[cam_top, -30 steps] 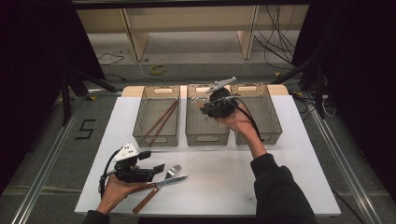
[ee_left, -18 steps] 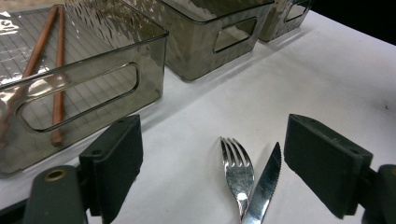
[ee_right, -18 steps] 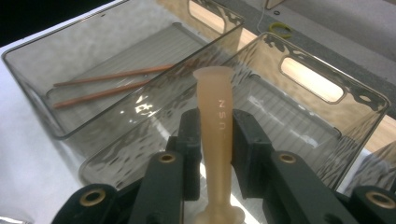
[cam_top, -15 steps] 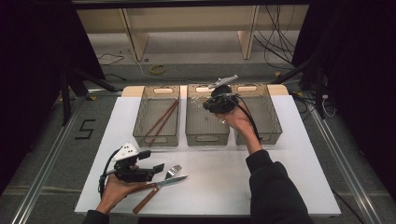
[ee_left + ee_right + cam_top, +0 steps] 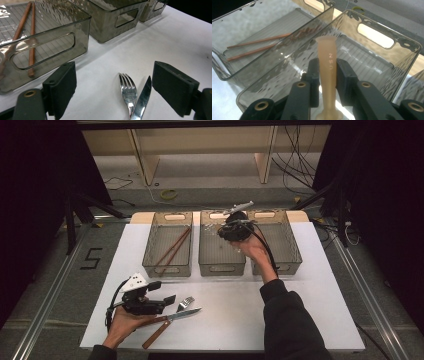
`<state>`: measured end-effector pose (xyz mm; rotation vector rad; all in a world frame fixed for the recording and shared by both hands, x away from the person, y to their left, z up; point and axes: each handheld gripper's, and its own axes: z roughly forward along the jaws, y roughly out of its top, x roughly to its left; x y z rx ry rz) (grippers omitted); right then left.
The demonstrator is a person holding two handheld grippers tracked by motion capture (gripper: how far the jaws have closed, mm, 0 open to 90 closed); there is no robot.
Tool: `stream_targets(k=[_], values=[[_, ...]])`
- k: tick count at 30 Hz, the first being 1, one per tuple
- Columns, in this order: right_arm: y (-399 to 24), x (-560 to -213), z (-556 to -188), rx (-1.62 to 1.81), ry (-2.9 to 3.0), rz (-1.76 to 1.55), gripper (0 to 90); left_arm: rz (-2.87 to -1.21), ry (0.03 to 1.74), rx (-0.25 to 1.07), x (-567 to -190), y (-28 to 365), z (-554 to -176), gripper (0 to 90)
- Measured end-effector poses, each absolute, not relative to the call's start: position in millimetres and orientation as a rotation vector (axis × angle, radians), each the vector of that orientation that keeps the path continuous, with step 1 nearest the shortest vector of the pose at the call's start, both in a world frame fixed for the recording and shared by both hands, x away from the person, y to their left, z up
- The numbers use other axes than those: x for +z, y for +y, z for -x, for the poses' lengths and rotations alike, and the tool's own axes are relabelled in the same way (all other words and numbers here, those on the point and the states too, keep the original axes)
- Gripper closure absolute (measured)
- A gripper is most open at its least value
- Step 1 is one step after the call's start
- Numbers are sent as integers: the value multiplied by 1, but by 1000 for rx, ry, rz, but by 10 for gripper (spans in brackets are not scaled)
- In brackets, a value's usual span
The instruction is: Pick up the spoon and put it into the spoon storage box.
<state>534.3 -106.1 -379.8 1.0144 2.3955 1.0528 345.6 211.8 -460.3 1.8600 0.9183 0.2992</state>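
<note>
Right gripper [image 5: 325, 72] clamped on a tan plastic spoon handle [image 5: 327, 75], long axis running straight ahead between the jaws, held directly above the ribbed smoky middle bin [image 5: 387, 37] below.

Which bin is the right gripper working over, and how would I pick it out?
On the white table stand three smoky clear bins in a row. It is the middle bin, under the right gripper; unlike the left bin, it holds no chopsticks.
</note>
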Motion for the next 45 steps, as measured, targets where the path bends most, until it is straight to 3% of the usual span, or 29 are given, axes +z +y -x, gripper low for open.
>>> stream_targets(k=[22,31,45], values=[[-90,-393,-539,1058,2413,-1049,729,-1869,916,299,-461,214,-346,194],[-95,-386,-534,1085,2432,-1056,550,-1867,919,297,-461,214,-347,194],[-122,-365,-485,1189,2463,-932,432,-1921,889,264,-453,213,-348,192]])
